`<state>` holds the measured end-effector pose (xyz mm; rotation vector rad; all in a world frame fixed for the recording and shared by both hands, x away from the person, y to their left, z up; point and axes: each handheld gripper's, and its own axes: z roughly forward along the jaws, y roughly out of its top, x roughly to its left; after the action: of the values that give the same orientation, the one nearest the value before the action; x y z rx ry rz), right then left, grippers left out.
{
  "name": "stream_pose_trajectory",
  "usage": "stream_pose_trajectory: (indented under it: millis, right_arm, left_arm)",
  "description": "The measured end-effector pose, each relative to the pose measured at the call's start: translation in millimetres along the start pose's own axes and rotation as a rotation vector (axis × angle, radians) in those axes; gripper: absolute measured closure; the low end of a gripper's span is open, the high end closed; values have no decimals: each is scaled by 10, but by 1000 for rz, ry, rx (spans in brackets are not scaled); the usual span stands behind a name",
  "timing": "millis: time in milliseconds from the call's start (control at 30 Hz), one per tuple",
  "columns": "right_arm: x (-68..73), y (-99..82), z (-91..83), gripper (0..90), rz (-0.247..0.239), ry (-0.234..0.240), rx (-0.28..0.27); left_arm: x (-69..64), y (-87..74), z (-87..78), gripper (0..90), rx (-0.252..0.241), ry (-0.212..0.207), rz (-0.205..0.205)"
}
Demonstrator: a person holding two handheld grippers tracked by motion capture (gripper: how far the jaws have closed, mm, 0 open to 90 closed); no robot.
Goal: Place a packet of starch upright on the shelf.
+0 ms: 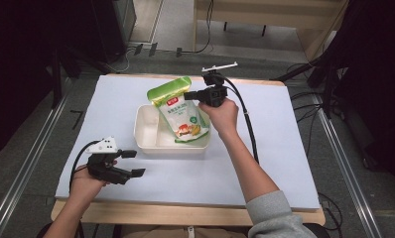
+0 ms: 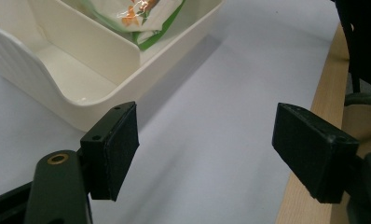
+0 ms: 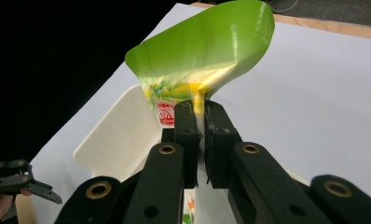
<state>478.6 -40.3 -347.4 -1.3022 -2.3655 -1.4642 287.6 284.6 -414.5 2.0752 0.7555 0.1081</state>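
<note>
Two grippers, one pouch, one bin — high view: white sheet (image 1: 265, 163) over a wooden table (image 1: 185, 214). Cream bin (image 1: 147, 130) near the sheet's middle. Green-topped pouch (image 1: 181, 111) leans in the bin's right part, lower end inside, top standing above the far rim. Right gripper (image 1: 188, 95) reaches in from the right, jaws pinched on the pouch near its top edge. Left gripper (image 1: 133, 163) rests low at the sheet's near left corner, jaws parted, nothing between them, well apart from the bin.

Left gripper view: both pads (image 2: 120, 149) stand wide, bare sheet (image 2: 211, 140) between. Bin (image 2: 81, 70) ahead at left, divider wall visible, near compartment bare; pouch (image 2: 144, 18) lies in the far compartment. Table edge (image 2: 323, 98) at right.

Right gripper view: jaws closed on the pouch (image 3: 207, 51) — pads clamp its crumpled neck, green top flaring above. Bin (image 3: 113, 140) below at left. Left gripper (image 3: 40, 190) at the bottom left corner.
</note>
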Motion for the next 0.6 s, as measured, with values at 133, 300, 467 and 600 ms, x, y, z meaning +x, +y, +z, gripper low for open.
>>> stream_pose_trajectory:
  millis: [133, 300, 467, 600]
  right_arm:
    - [-50, -48, -63, 863, 13, 0, -9]
    - [-96, -109, -133, 862, 13, -22, -7]
    - [-154, -129, -173, 845, 30, -30, 9]
    - [-186, -125, -232, 739, 34, -34, -3]
  left_arm:
    - [1, 6, 20, 234, 6, -8, 4]
    - [-8, 13, 42, 234, 15, -5, 7]
    - [-4, 17, 44, 234, 18, -11, 10]
    - [-1, 17, 45, 234, 16, -7, 9]
